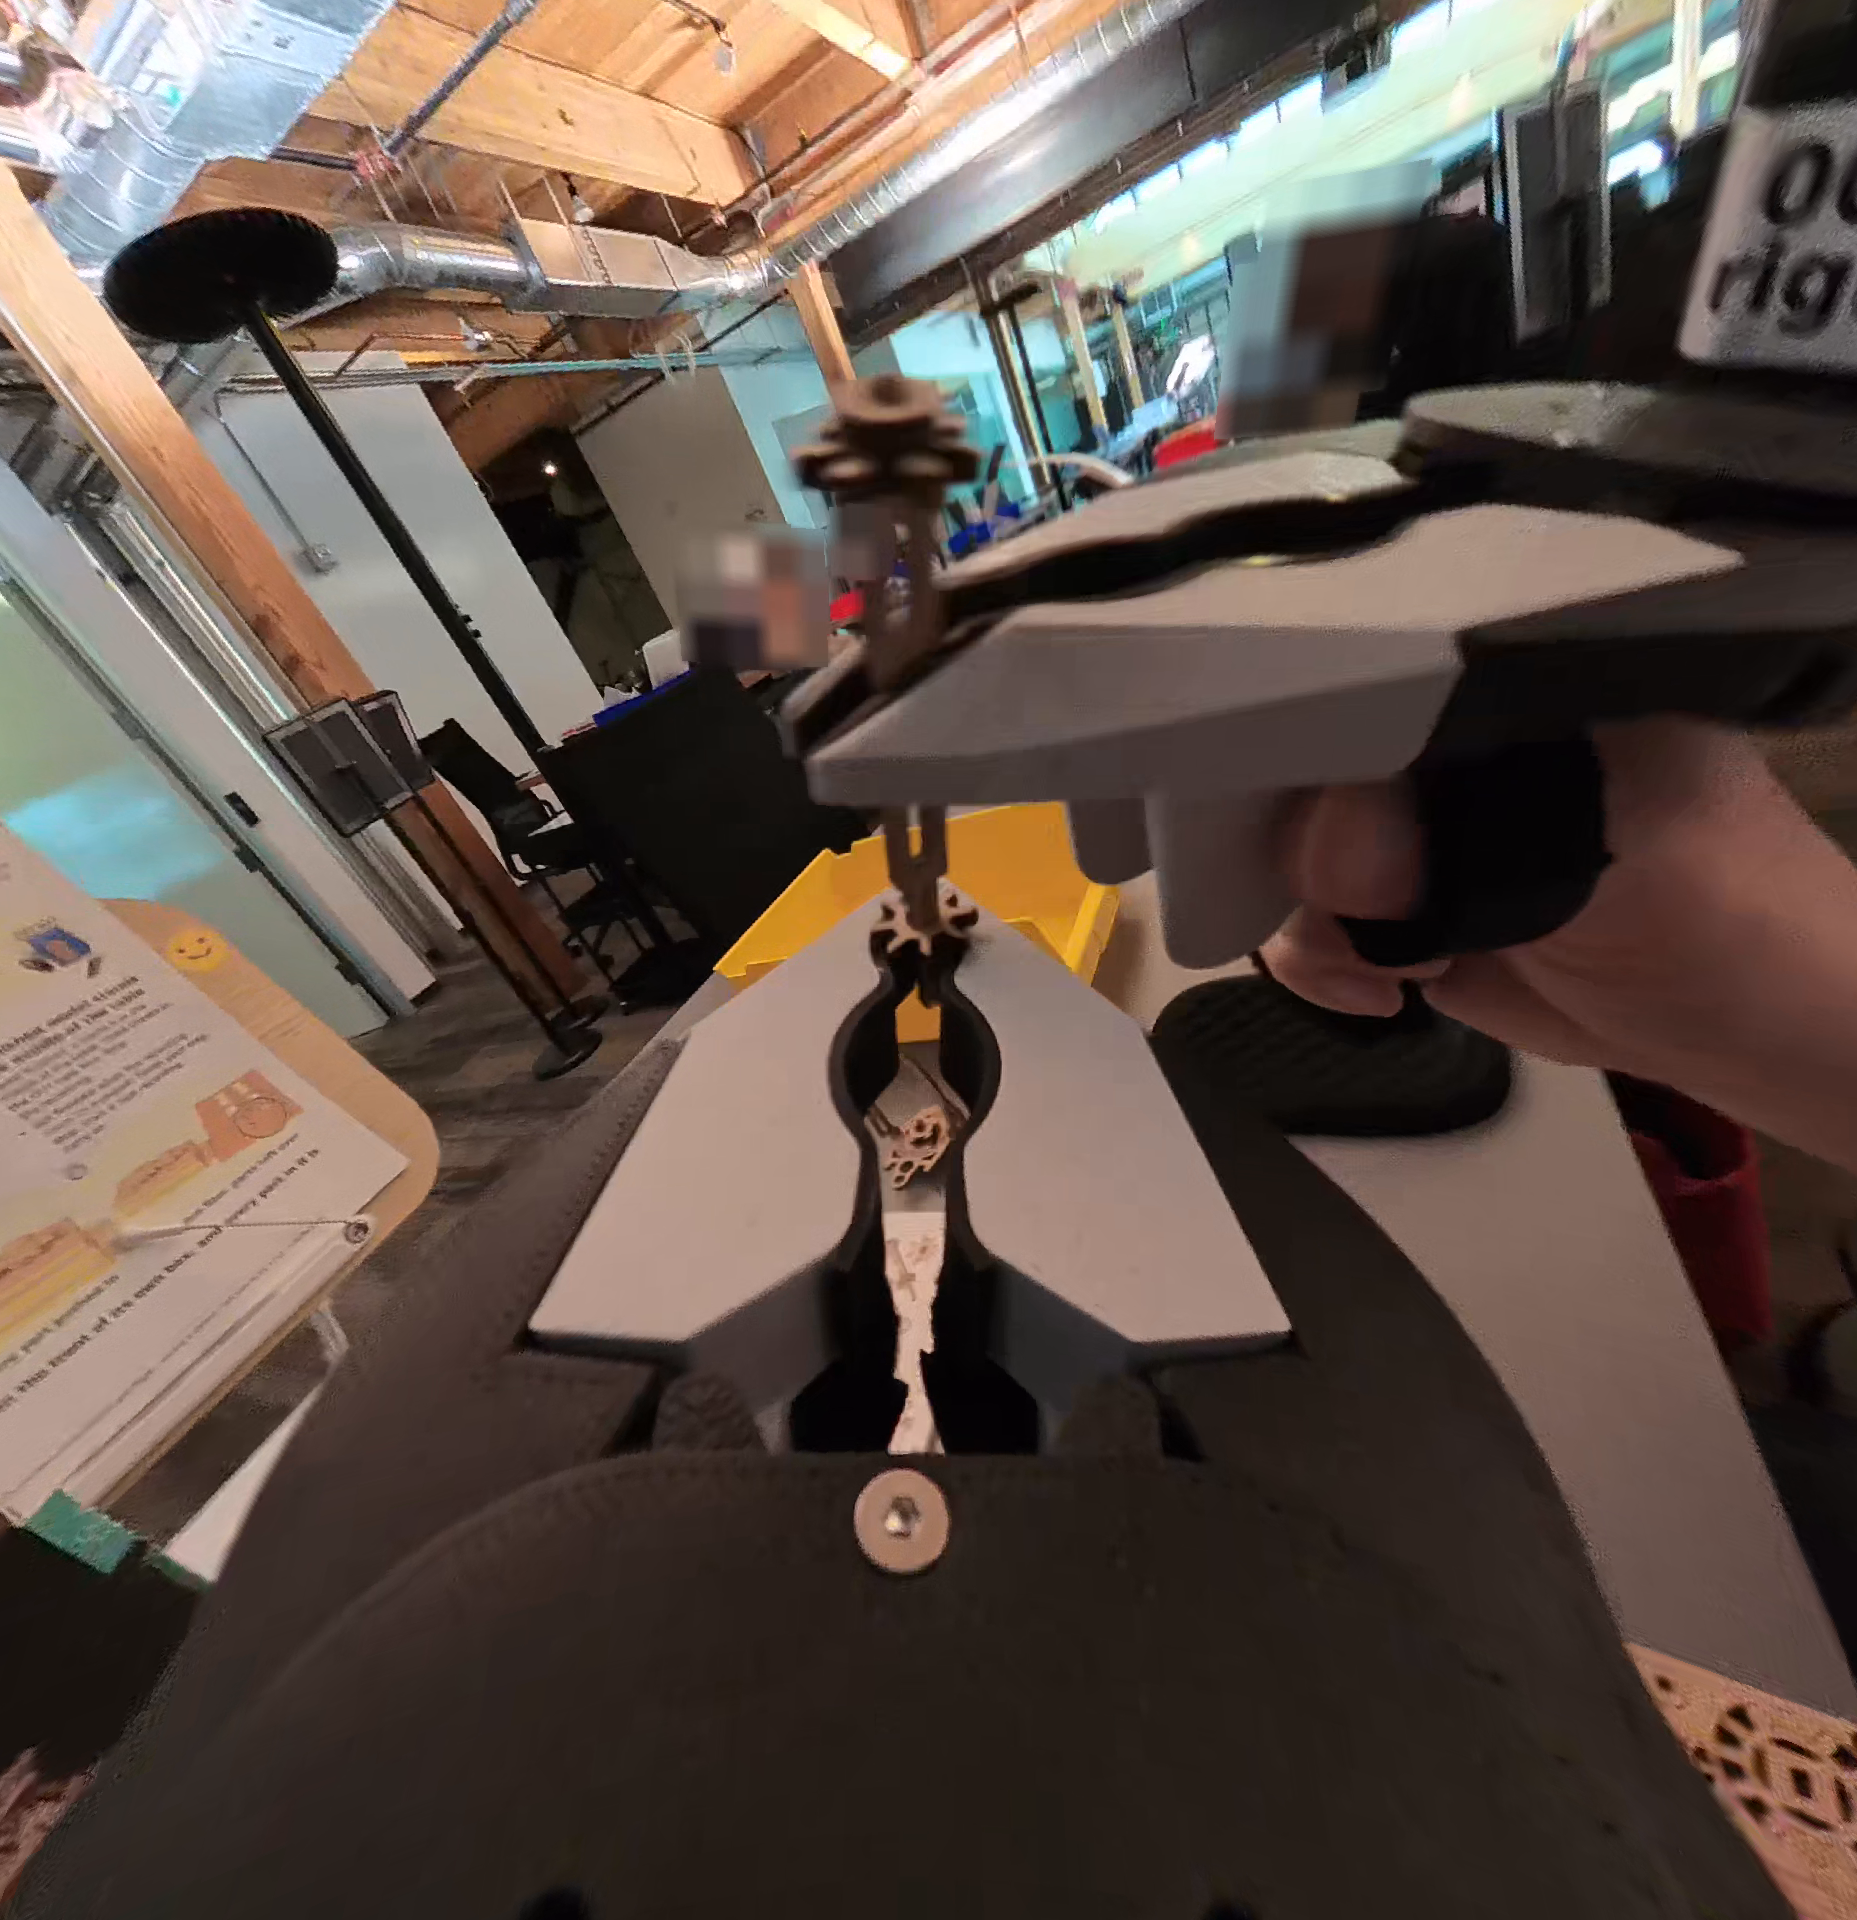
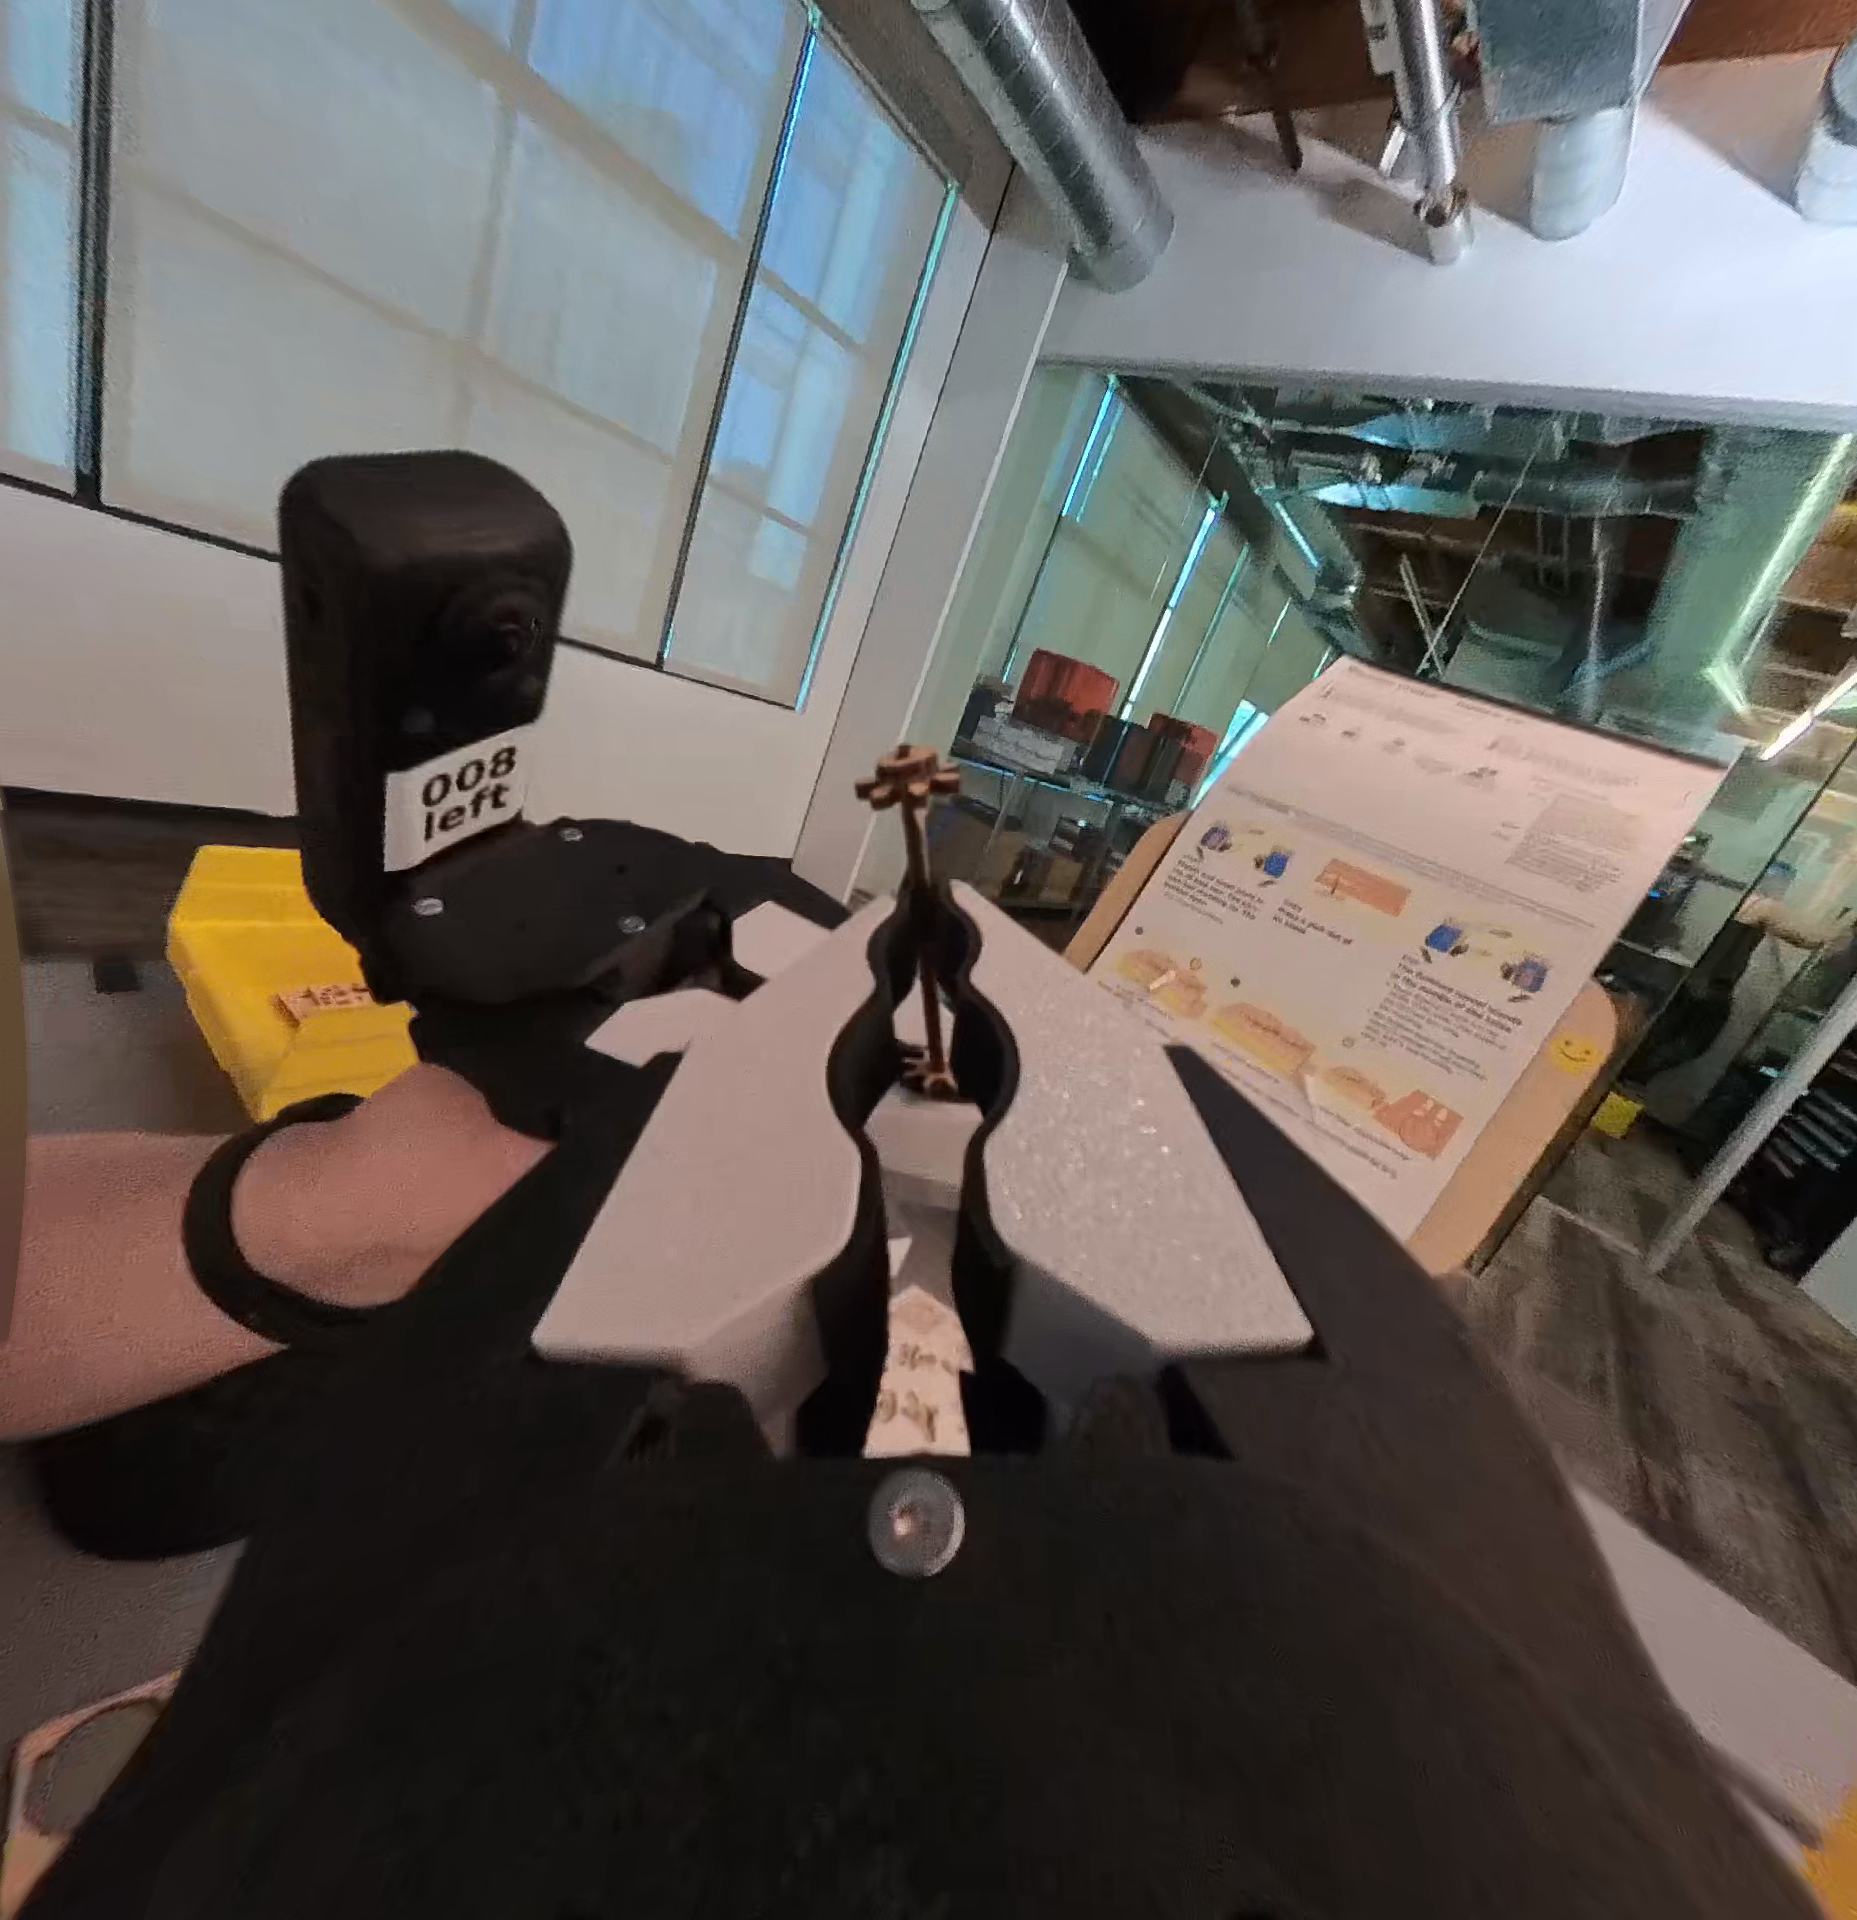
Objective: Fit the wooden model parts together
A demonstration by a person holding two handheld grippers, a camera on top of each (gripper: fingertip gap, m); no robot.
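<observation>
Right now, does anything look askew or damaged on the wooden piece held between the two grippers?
Nothing stands out. The wooden axle with a gear at each end stands upright and looks intact, clamped at its shaft by the right gripper and at its lower gear by the left gripper. Motion blur hides fine detail.

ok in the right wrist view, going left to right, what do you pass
yellow bin → left gripper's camera → wooden axle with gear held upright in the right gripper → instruction board
</observation>
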